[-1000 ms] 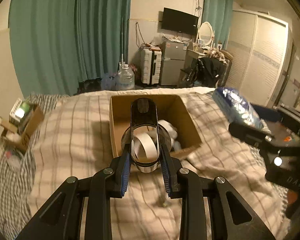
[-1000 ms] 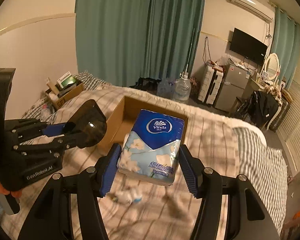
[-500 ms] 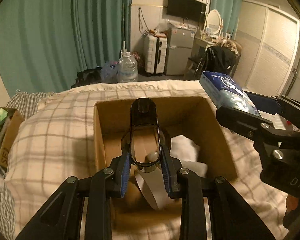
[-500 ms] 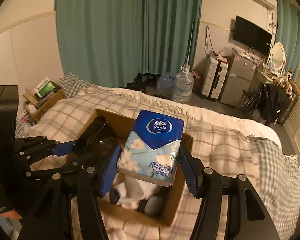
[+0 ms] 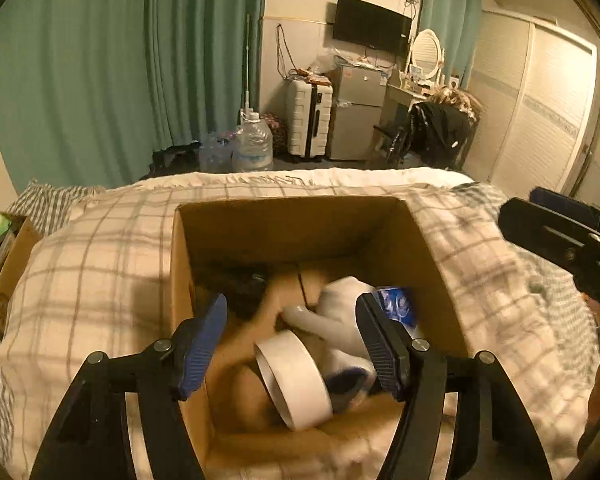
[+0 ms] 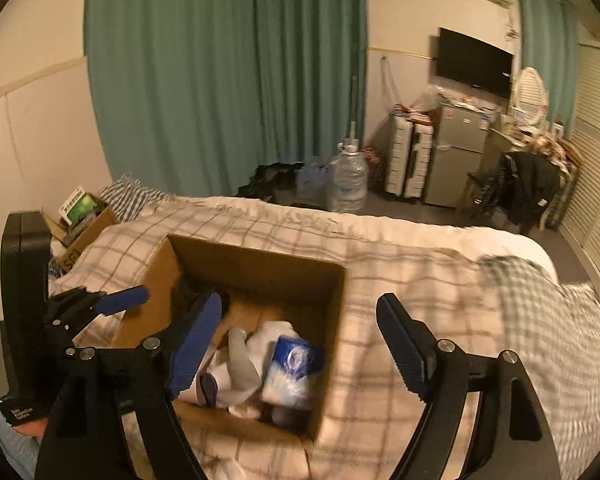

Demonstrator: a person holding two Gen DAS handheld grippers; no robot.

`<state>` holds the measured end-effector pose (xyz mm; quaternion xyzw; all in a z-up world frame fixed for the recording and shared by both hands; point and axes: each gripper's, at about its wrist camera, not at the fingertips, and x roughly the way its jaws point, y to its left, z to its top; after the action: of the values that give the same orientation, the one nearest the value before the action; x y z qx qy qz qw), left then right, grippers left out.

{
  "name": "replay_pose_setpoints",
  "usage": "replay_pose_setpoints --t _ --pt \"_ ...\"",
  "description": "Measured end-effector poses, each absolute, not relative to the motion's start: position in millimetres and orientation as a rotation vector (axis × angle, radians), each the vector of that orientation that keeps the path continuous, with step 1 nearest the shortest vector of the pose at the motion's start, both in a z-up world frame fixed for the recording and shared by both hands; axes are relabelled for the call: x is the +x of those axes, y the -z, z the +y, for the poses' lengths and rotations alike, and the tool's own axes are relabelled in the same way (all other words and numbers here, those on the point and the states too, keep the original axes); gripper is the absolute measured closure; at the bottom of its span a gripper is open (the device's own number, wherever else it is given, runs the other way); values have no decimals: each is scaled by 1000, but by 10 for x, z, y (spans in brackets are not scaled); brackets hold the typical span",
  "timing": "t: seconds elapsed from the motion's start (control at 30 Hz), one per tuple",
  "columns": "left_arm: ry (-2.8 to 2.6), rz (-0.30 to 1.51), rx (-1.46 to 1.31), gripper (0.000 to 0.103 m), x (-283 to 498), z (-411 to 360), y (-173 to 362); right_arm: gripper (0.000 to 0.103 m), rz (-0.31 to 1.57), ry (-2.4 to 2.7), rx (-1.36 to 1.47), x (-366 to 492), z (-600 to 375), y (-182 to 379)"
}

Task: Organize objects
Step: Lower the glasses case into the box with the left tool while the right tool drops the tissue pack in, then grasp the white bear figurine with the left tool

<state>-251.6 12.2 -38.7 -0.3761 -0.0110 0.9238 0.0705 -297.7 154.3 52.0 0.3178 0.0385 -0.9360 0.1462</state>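
Left view alone shows tape roll in box; both tongs apart, empty; plaid bed, green curtains.

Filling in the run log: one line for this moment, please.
left gripper: open, empty | right gripper: open, empty | tissue pack, tape roll: in cardboard box | box on bed
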Motion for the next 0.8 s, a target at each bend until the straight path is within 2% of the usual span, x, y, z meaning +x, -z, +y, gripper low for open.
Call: replay_pose_setpoints --t 0.07,0.2,0.3,0.43,0.63,0.8 --pt "-2783 -27 -1135 33 -2367 125 262 24 110 2695 931 -2823 1606 -630" --pt "-2827 0 -1085 19 -1958 133 -66 23 172 2731 904 -2399 1686 -900" --pt "-2843 -7 -1047 18 -1667 93 -240 23 233 2748 853 -2016 1703 -1124" --pt "-2872 -29 -1020 7 -1344 65 -366 15 222 2766 797 -1628 1718 -1300" --pt "-2878 -37 -1007 7 -1024 28 -346 14 240 2756 779 -1324 1610 -1262" --pt "-2900 -68 -1045 6 -907 -9 -121 11 280 2774 811 -1287 1524 -977"
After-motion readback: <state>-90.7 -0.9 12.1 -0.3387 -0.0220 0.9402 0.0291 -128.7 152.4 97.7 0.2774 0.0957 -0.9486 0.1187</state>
